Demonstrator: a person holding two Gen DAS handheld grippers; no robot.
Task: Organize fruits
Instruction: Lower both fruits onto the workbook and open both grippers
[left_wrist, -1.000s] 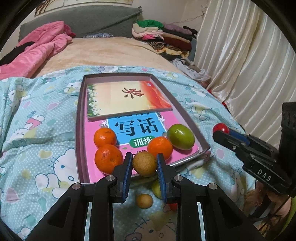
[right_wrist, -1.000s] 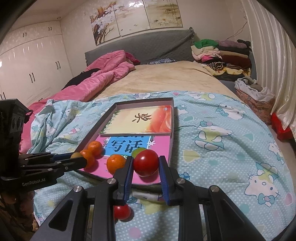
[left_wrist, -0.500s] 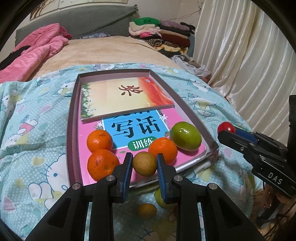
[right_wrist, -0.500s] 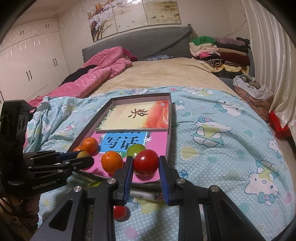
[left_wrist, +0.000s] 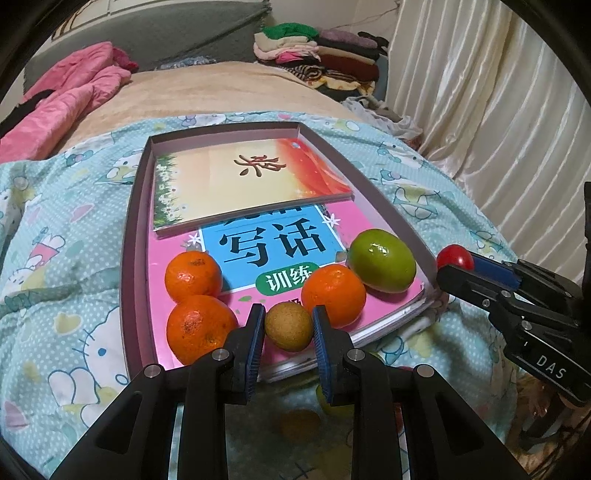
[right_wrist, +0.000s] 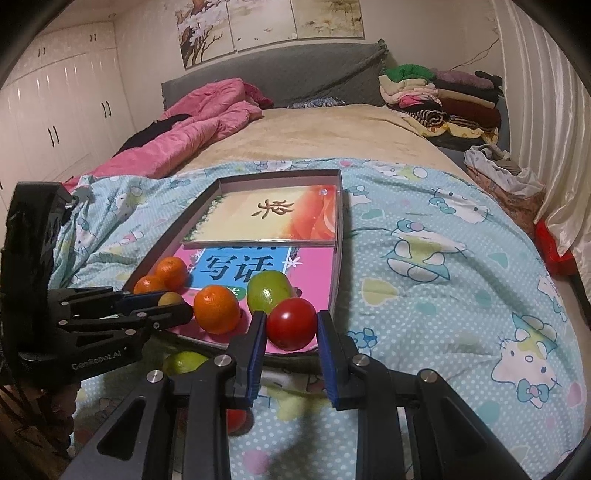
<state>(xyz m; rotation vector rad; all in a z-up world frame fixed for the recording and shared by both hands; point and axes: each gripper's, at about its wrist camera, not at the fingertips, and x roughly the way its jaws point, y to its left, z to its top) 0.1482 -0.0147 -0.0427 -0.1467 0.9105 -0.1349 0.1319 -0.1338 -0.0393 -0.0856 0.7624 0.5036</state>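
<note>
You are gripping a small brown fruit (left_wrist: 288, 325) in the left gripper (left_wrist: 288, 334) and a tomato (right_wrist: 291, 323) in the right gripper (right_wrist: 291, 334), both over the box (left_wrist: 384, 208)'s near edge. The tomato is probably soft, so keep squeezing its middle lightly.

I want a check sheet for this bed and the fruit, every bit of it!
Surface: cartoon-cat quilt on a bed.
Job's things: three oranges and a green fruit in the box, on books.
Clutter: green fruit and red fruit loose on the quilt.
Grippers: left gripper shut on a brown fruit; right gripper shut on a tomato.
Cables: nothing seen.
Surroundings: pink duvet, folded clothes, curtain.
</note>
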